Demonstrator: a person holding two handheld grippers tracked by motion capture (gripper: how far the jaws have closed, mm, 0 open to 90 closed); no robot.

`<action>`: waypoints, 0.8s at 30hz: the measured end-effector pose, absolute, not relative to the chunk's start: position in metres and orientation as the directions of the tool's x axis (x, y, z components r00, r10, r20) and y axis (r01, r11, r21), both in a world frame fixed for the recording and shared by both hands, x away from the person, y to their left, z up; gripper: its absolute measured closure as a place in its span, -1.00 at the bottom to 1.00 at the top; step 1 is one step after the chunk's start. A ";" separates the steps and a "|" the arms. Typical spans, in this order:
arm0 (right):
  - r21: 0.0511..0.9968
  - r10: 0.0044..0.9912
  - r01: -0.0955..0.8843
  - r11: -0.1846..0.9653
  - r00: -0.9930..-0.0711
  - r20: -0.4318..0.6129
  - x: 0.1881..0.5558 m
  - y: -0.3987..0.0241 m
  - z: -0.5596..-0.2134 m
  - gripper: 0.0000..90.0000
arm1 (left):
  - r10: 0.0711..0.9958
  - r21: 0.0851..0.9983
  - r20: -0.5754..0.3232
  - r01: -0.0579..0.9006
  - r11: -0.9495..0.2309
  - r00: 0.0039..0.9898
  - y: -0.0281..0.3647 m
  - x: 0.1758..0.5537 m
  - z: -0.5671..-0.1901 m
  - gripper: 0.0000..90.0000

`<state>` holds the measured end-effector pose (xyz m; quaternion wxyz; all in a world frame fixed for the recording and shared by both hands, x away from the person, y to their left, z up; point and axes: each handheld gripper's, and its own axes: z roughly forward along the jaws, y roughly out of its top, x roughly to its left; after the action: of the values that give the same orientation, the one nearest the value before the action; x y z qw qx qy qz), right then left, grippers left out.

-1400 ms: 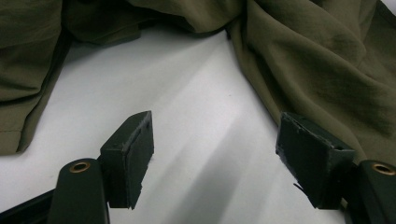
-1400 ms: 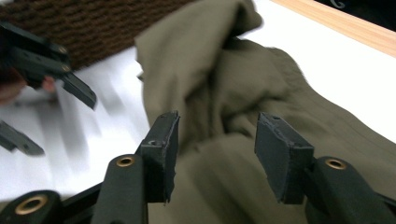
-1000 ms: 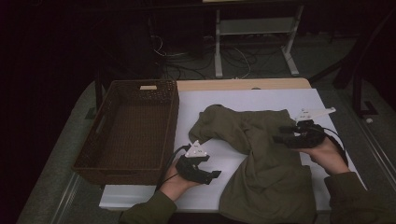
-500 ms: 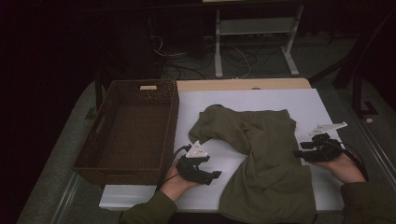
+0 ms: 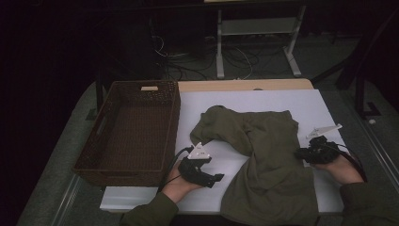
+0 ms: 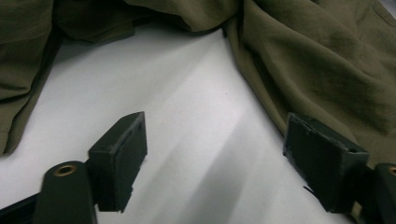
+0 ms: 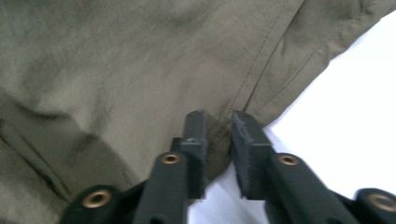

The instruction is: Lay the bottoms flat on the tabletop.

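Observation:
An olive green garment [image 5: 268,160] lies crumpled on the white table top [image 5: 254,101]. My right gripper [image 5: 301,153] is at the garment's right edge. In the right gripper view its jaws have just been closing, and the right gripper [image 7: 218,119] now pinches the seamed hem of the garment [image 7: 116,60]. My left gripper [image 5: 214,175] rests low over bare white table, just left of the garment. Its jaws have just been opening. They stand wide apart in the left gripper view, where the left gripper [image 6: 215,126] has nothing between its pads and the garment [image 6: 317,56] lies beyond and to the right.
A brown wicker basket [image 5: 101,125] stands at the table's left with nothing in it that I can see. Behind the table the floor is dark, with cables and a white metal stand [image 5: 256,28]. The table's front edge runs near both forearms.
The right hand moved rightward and down from on top of the garment to its right edge, and its jaws narrowed onto the hem. The left hand stayed put.

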<state>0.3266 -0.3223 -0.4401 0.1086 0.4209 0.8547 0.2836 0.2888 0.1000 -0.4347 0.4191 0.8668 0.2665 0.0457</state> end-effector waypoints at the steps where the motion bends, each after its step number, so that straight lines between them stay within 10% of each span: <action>1: 0.576 0.780 0.657 0.486 -0.624 0.055 0.327 -0.322 -0.440 0.74 | 0.501 0.751 -0.144 0.424 -0.506 0.854 0.100 0.289 -0.435 -0.55; 24: 0.634 0.824 0.632 0.446 -0.566 -0.016 0.353 -0.337 -0.423 0.93 | 0.529 0.766 -0.144 0.432 -0.476 0.837 0.099 0.292 -0.436 -0.96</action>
<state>0.3530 -0.3374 -0.4227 0.1636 0.4363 0.8344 0.2943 0.2916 0.0994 -0.4361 0.4282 0.8573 0.2803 0.0562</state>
